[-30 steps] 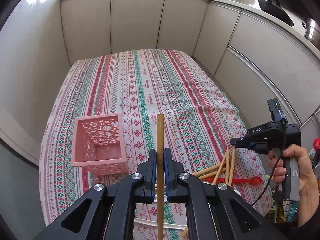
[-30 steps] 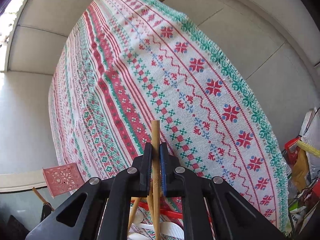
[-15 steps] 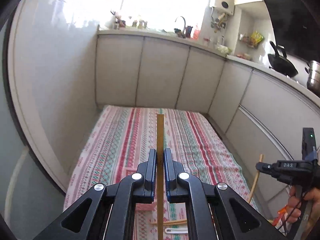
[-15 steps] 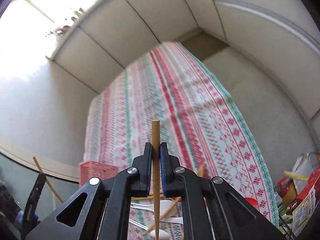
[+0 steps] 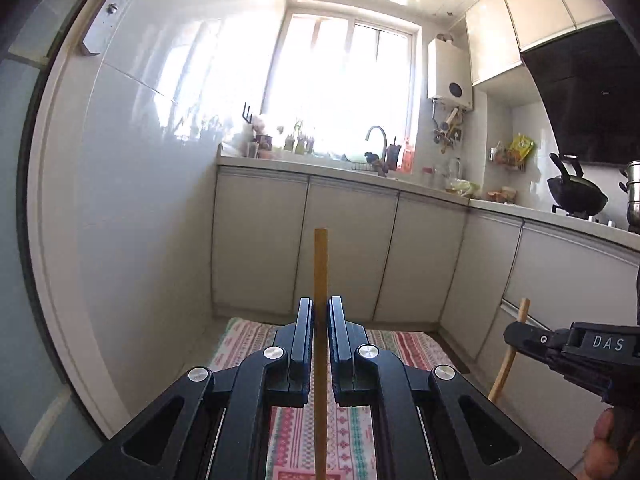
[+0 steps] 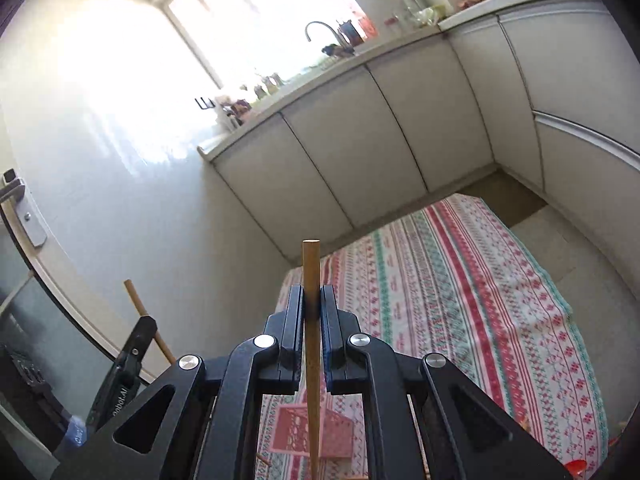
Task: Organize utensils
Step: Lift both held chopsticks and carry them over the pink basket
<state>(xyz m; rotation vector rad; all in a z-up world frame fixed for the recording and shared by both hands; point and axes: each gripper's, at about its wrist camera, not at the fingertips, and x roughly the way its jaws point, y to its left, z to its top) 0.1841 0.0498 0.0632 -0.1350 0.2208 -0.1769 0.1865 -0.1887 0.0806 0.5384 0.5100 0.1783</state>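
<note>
My left gripper (image 5: 320,312) is shut on a wooden chopstick (image 5: 321,264) that stands upright between its jaws, raised high above the table. My right gripper (image 6: 311,300) is shut on a second wooden chopstick (image 6: 311,272), also upright. Each gripper shows in the other's view: the right one (image 5: 516,334) at the right edge with its chopstick (image 5: 510,356), the left one (image 6: 140,332) at lower left with its chopstick (image 6: 138,302). The pink perforated basket (image 6: 298,432) stands on the patterned tablecloth (image 6: 460,288) below the right gripper.
Grey cabinets (image 5: 348,248) and a counter with a sink tap (image 5: 378,140) lie behind the table. A white wall (image 5: 132,200) borders the table's left side. A wok (image 5: 576,194) sits on the stove at right. A red object (image 6: 576,467) lies at the table's near right.
Both grippers have risen and tilted upward with their chopsticks, so the views now show the kitchen wall and window. The utensil pile has dropped out of view.
</note>
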